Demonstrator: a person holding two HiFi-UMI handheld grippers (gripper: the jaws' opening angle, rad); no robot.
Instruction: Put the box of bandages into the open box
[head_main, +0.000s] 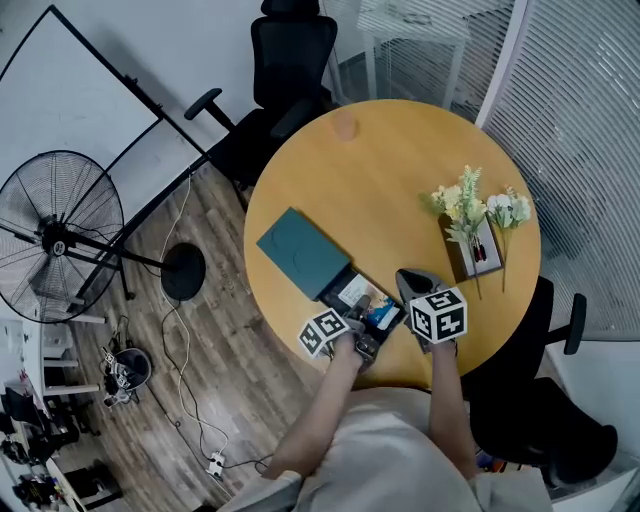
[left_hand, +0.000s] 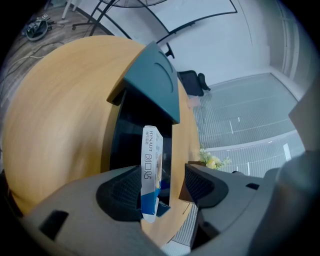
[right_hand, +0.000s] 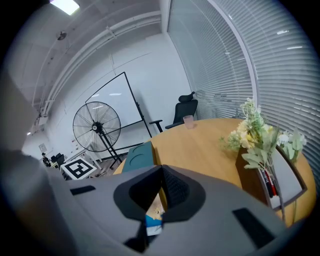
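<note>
My left gripper (left_hand: 161, 181): jaws apart around the bandage box (left_hand: 151, 165), which stands on edge close against one pad, with a clear gap to the other. It's over the dark tray of the open box (left_hand: 118, 134), teal lid (head_main: 303, 252) open behind. My right gripper (right_hand: 162, 175): jaws together, empty, just beside, above the table (head_main: 400, 170).

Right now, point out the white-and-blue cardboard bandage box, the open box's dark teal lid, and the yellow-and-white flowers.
bandage box (left_hand: 149, 160): left gripper view, printed white side.
dark teal lid (head_main: 302, 252): head view, middle of its top.
flowers (head_main: 456, 201): head view, yellow blooms.
</note>
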